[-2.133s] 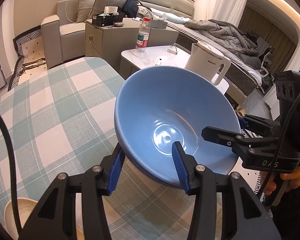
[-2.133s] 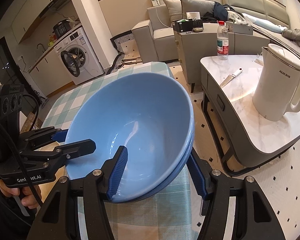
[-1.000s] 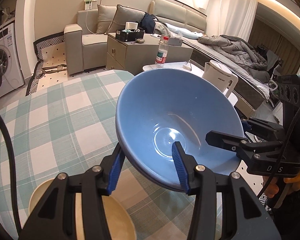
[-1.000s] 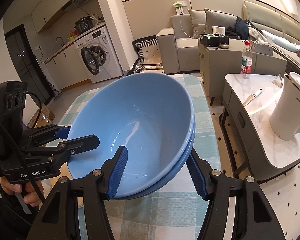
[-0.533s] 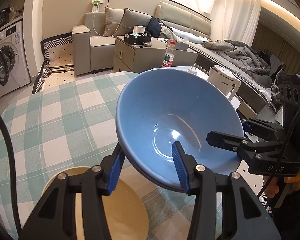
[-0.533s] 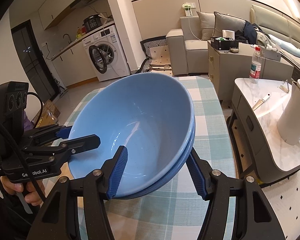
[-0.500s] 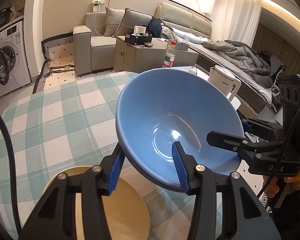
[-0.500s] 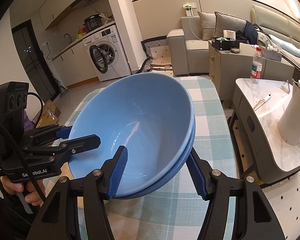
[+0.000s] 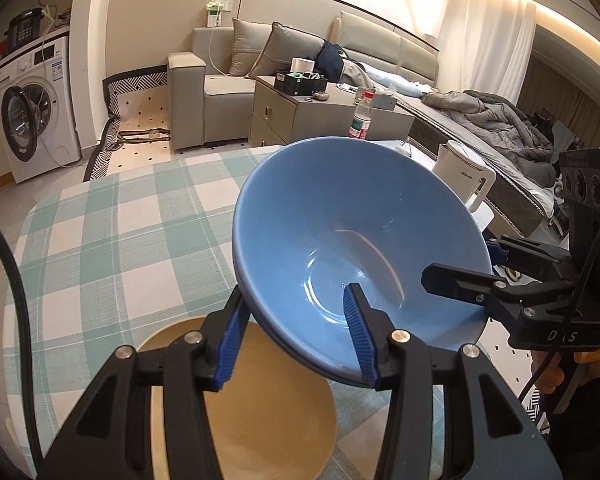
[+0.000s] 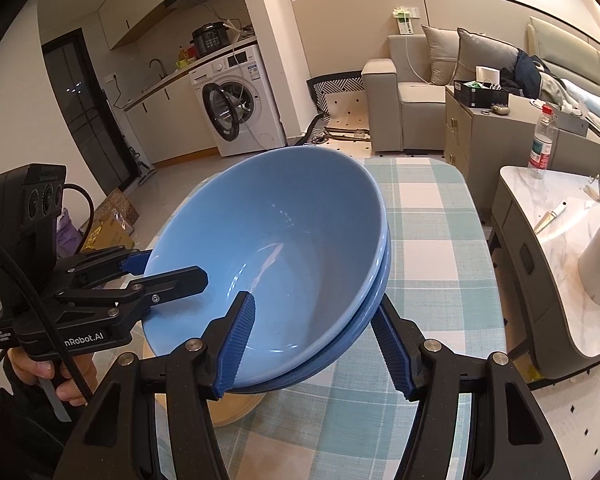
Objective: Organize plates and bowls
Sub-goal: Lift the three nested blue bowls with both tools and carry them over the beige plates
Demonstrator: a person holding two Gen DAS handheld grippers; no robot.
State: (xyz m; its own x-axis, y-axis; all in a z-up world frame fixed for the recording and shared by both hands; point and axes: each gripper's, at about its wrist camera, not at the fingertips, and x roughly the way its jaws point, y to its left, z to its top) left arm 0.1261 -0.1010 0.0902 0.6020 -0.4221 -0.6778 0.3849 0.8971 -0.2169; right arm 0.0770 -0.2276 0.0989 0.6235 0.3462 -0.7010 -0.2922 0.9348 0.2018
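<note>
Gripping opposite rims of two nested blue bowls (image 9: 352,240), left gripper (image 9: 296,336) and right gripper (image 10: 316,340) jaws clamped, above tan plate (image 9: 268,420).

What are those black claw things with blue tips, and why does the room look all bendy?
Those claws are grabbing tools, one in each of a person's hands. Each carries a camera with a round lens, which bends the room. One picture looks along the left gripper, the other along the right gripper. Together they pinch opposite rims of two stacked round blue bowls, holding them tilted in the air above a table with a green-and-white checked cloth. Below the bowls lies a round tan plate. You can even see the person's fingers holding the left tool's handle.
</note>
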